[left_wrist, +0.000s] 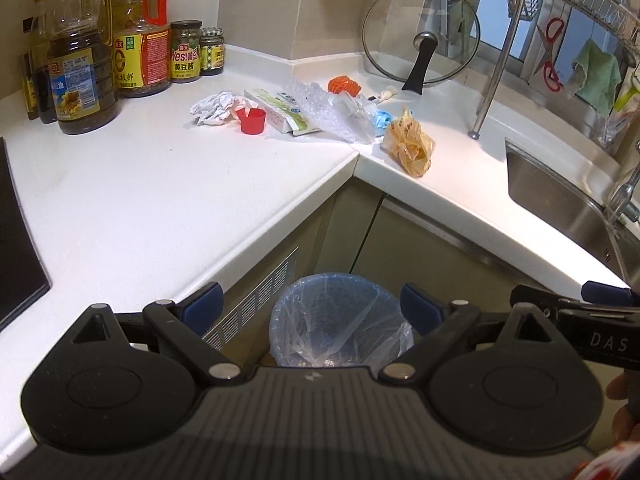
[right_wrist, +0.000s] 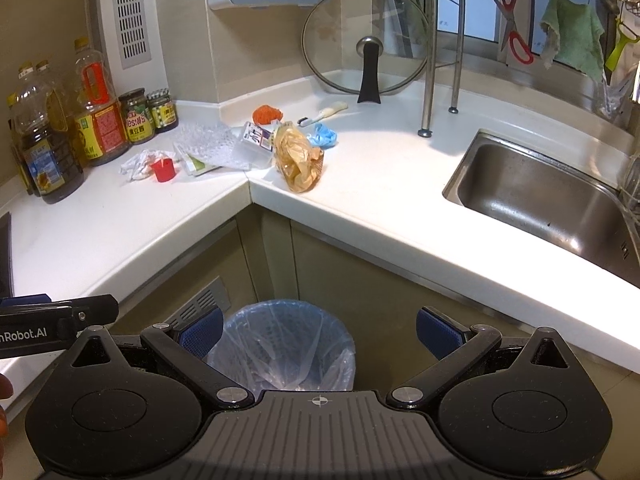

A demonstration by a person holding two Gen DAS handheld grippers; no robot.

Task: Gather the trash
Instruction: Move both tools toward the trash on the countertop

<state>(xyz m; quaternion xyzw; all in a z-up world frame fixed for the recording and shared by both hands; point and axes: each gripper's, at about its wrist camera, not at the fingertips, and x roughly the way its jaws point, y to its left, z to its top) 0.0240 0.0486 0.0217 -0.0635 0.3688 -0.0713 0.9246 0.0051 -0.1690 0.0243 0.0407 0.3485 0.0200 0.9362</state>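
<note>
**Kitchen corner, trash awaiting collection**

Left gripper point(left_wrist: 312, 308): spread wide, empty, above the bin and in front of the counter edge. Right gripper point(right_wrist: 320, 332): likewise spread wide, nothing between the blue pads point(right_wrist: 200, 334), also over the bin.

Bin point(right_wrist: 282, 346): on the floor inside the counter's inner corner, lined with a pale blue plastic bag, seen between the fingers in both views.

Trash, clustered on the white countertop point(right_wrist: 380, 216) toward the corner, well apart from both grippers:
- crumpled white paper point(left_wrist: 214, 108), leftmost of the pile
- red plastic cup point(left_wrist: 252, 120), touching the paper
- flat white-and-green carton point(left_wrist: 280, 110)
- clear bubble wrap point(right_wrist: 208, 140), partly over the carton
- clear plastic box point(right_wrist: 256, 148) beside the brown bag
- crumpled brown plastic bag point(right_wrist: 298, 158), nearest the counter edge
- blue crumpled item point(right_wrist: 322, 136)
- orange mesh point(right_wrist: 267, 114), rearmost

Other fixtures: oil bottles and sauce jars point(left_wrist: 186, 52) at far left; glass lid point(right_wrist: 366, 42) leaning on the wall; steel sink point(right_wrist: 540, 196) at right; red scissors point(right_wrist: 514, 24) and green cloth point(right_wrist: 574, 36) hanging from the rack.
</note>
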